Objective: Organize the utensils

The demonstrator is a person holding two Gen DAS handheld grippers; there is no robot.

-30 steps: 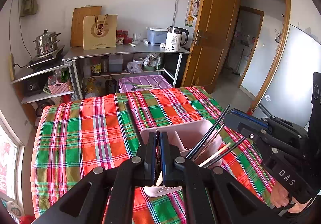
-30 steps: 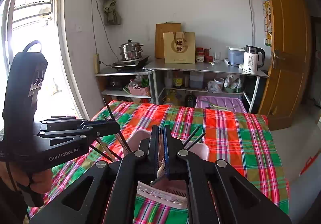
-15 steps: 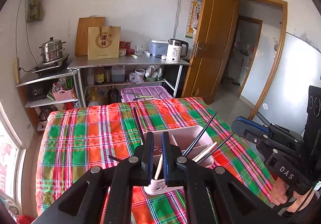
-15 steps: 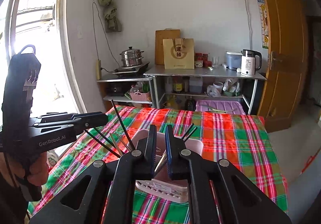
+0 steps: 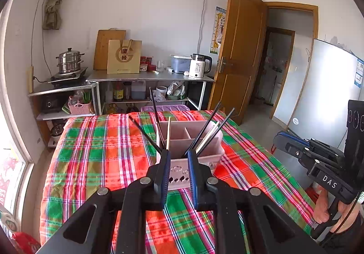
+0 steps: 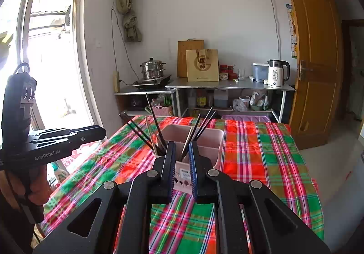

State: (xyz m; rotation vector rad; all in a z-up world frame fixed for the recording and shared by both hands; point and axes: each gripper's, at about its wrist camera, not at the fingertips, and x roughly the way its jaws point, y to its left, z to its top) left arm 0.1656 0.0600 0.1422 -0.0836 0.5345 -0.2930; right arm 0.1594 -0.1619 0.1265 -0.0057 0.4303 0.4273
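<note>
A pink divided utensil holder (image 5: 216, 155) (image 6: 211, 140) stands on the plaid-covered table (image 5: 102, 151) (image 6: 261, 151). Black chopsticks (image 5: 157, 112) (image 6: 155, 117) and a few pale ones (image 5: 168, 133) lean upright in its compartments. My left gripper (image 5: 178, 157) hovers just short of the holder's front wall, its jaws opening, with nothing between the pads. My right gripper (image 6: 182, 148) sits the same way from the other side, jaws opening and empty. Each gripper shows in the other's view, the right one (image 5: 278, 139) and the left one (image 6: 100, 134), both held by a hand.
A metal shelf (image 5: 150, 77) against the back wall carries a kettle (image 5: 200, 68), a paper bag (image 5: 124, 57) and a steamer pot (image 5: 69, 61). A wooden door (image 5: 241, 49) stands open at the right. A window (image 6: 50, 49) is at the left.
Both grippers have drawn back from the holder and their jaws have parted a little. The chopsticks now stand free in the holder, which looks farther away.
</note>
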